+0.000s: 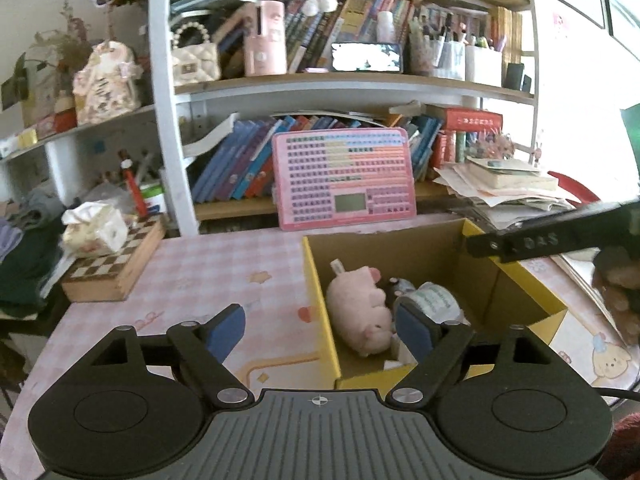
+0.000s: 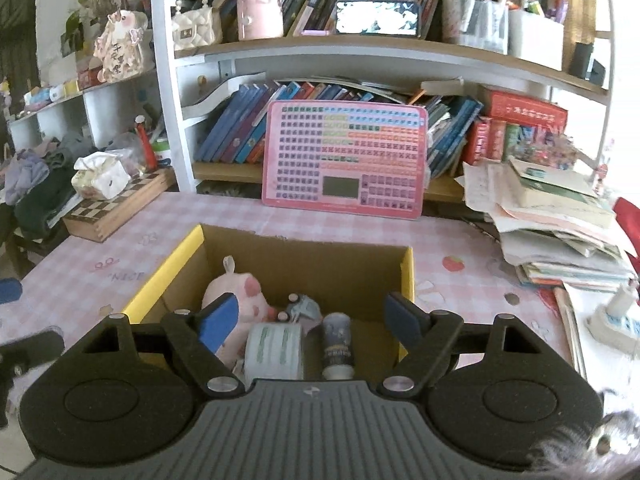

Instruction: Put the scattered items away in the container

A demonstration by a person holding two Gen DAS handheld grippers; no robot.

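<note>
A cardboard box [image 1: 320,300] with yellow rims stands on the pink checked tablecloth. Inside it lie a pink plush pig [image 1: 360,308], a small grey toy [image 2: 304,308], a roll of printed tape [image 2: 276,346] and a small dark bottle [image 2: 337,344]. My left gripper [image 1: 320,320] is open and straddles the box's left wall, with nothing between its pads. My right gripper [image 2: 310,306] is open above the near end of the box [image 2: 408,276], over the roll and the bottle, and holds nothing. A black finger [image 1: 540,240] of the right gripper shows over the box's far right corner.
A wooden chessboard case [image 1: 116,264] with a tissue pack [image 1: 94,232] on it sits at the table's left. A pink button board [image 1: 344,176] leans on the bookshelf behind the box. Piled papers and books [image 2: 560,220] and a white power strip [image 2: 616,320] are on the right.
</note>
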